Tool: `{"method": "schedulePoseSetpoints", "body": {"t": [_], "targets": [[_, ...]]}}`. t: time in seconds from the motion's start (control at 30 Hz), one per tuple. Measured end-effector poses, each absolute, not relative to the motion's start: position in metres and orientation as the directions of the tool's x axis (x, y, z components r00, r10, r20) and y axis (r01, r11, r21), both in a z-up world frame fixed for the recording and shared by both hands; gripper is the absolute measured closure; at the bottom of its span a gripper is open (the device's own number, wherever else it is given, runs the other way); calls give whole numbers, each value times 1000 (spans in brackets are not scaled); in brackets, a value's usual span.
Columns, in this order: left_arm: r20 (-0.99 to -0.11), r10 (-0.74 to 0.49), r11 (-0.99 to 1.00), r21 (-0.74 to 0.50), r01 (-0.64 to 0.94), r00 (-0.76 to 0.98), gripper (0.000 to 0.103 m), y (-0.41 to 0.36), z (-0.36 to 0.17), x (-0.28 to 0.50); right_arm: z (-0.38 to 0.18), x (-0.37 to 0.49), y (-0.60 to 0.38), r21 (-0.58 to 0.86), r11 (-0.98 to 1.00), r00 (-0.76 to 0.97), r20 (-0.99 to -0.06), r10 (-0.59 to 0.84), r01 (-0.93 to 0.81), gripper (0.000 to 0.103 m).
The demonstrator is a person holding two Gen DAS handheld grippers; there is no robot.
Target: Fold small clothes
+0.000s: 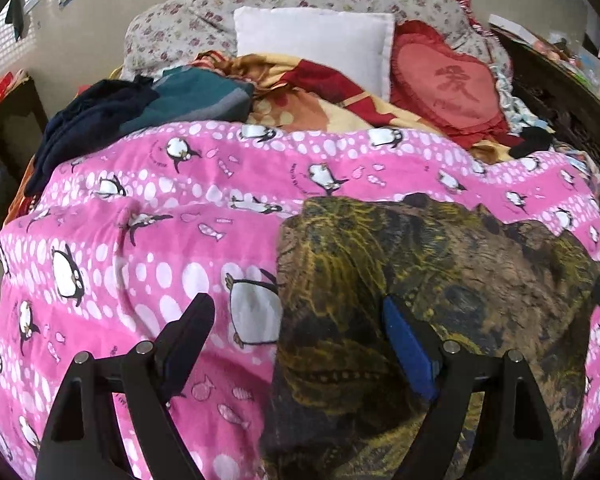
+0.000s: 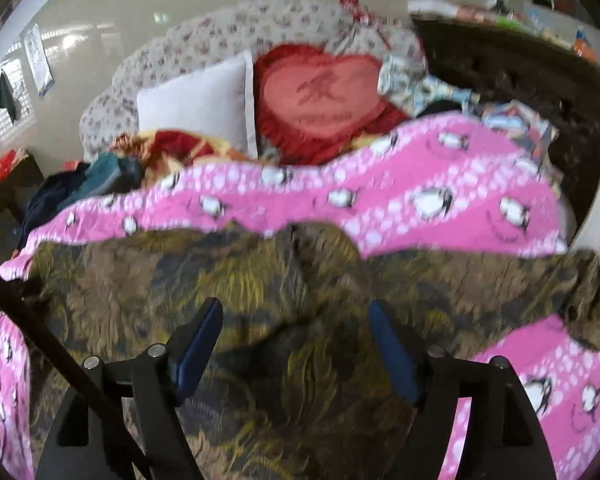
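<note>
A pink penguin blanket (image 1: 148, 248) fills the middle and lower left of the left wrist view, spread across the bed. On it, toward the lower right of that frame, lies the olive and brown patterned garment (image 1: 440, 280), rumpled and flat; in the right wrist view it stretches across the whole lower half. Behind, in the upper middle, a white pillow (image 1: 316, 44) leans beside a red heart cushion (image 1: 448, 84). The left gripper (image 1: 296, 320) hangs wide apart over the garment's left edge, gripping nothing. The right gripper (image 2: 296, 324) is likewise spread wide above the cloth.
</note>
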State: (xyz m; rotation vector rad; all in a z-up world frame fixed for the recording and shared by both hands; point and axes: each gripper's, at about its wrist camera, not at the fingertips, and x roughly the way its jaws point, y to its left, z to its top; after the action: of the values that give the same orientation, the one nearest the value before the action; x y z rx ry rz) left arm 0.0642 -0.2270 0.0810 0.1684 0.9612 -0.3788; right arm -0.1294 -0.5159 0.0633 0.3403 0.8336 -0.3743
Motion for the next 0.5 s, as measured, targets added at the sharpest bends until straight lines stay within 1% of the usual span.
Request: {"method": "schedulePoseSetpoints", "body": {"t": [0.07, 0.1, 0.13, 0.17, 0.2, 0.27, 0.37, 0.4, 0.5], "targets": [[-833, -223, 929, -24, 370, 507, 18, -227, 74, 71, 56, -122, -516, 153, 885, 613, -771, -170, 439, 24], [-836, -215, 933, -23, 360, 504, 18, -226, 71, 74, 52, -115, -516, 164, 894, 627, -764, -151, 416, 25], [-838, -214, 934, -26, 356, 502, 18, -226, 69, 76, 50, -110, -516, 171, 903, 638, -758, -134, 393, 45], [-840, -215, 935, -29, 354, 498, 18, -226, 68, 78, 49, -107, -515, 167, 911, 640, -759, -125, 376, 79], [-842, -216, 934, -31, 355, 495, 18, -226, 67, 80, 50, -104, -513, 140, 919, 637, -758, -140, 369, 83], [-839, -215, 932, -23, 362, 499, 18, -226, 67, 83, 59, -111, -509, 134, 927, 668, -729, -147, 350, 93], [-828, -211, 929, -5, 371, 519, 18, -228, 68, 87, 70, -131, -503, 95, 936, 690, -702, -178, 338, 93], [-827, -215, 928, -7, 372, 520, 16, -228, 67, 89, 67, -135, -503, 78, 938, 681, -708, -187, 339, 93], [-824, -219, 932, -17, 363, 522, 12, -228, 61, 94, 41, -130, -505, 26, 934, 602, -771, -208, 356, 92]]}}
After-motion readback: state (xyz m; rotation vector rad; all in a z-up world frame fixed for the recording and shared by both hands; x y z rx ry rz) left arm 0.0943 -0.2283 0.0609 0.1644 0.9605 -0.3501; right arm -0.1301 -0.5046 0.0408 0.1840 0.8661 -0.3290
